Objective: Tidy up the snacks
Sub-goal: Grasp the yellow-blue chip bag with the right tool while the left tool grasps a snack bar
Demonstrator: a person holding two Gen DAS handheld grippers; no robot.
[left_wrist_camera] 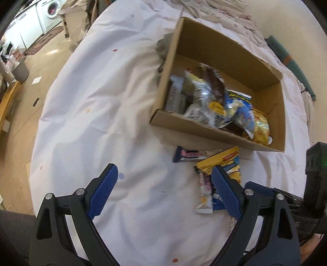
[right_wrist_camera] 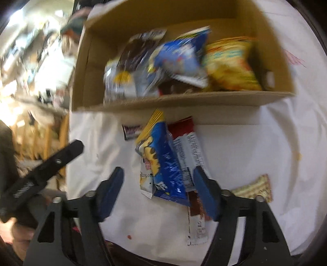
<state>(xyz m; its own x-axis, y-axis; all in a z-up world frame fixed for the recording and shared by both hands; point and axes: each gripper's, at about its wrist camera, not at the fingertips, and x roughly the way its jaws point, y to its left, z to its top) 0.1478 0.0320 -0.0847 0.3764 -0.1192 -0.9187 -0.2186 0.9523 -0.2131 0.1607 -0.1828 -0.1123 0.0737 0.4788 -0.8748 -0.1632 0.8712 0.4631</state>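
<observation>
1. The right claw (right_wrist_camera: 158, 191) is wide open and holds nothing. A blue bag (right_wrist_camera: 163, 161) lies right between its blue fingers (right_wrist_camera: 111, 194), on the white cloth (right_wrist_camera: 245, 153).
2. A white bar (right_wrist_camera: 189, 151) with a red end lies touching the blue bag, on its 3 o'clock side. A small dark bar (right_wrist_camera: 131, 131) sits at 11 o'clock from the bag. A cracker (right_wrist_camera: 254, 188) lies well apart at 3 o'clock.
3. The left claw (left_wrist_camera: 164, 184) is wide open too, and empty. It hangs over bare cloth. The loose snacks lie by its right finger (left_wrist_camera: 224, 192).
4. The box (left_wrist_camera: 224, 51) is at 12 o'clock from the right claw and at 1 o'clock from the left one. It already has many snack bags (right_wrist_camera: 177, 59) piled at the near end. The far end looks bare.
5. What could go wrong: the blue bag and the white bar touch, so I think the claw could pinch both at once, or push one away. The bags look slick, so one might slip out on the way to the box.
6. The cloth is soft and wrinkly. A low pinch might grab cloth too and tug the box.
7. The cloth covers a round bench (left_wrist_camera: 71, 122). Far off at 10 o'clock in the left view are a washing machine (left_wrist_camera: 52, 11) and a tan floor (left_wrist_camera: 30, 71). The right view is blurry.
</observation>
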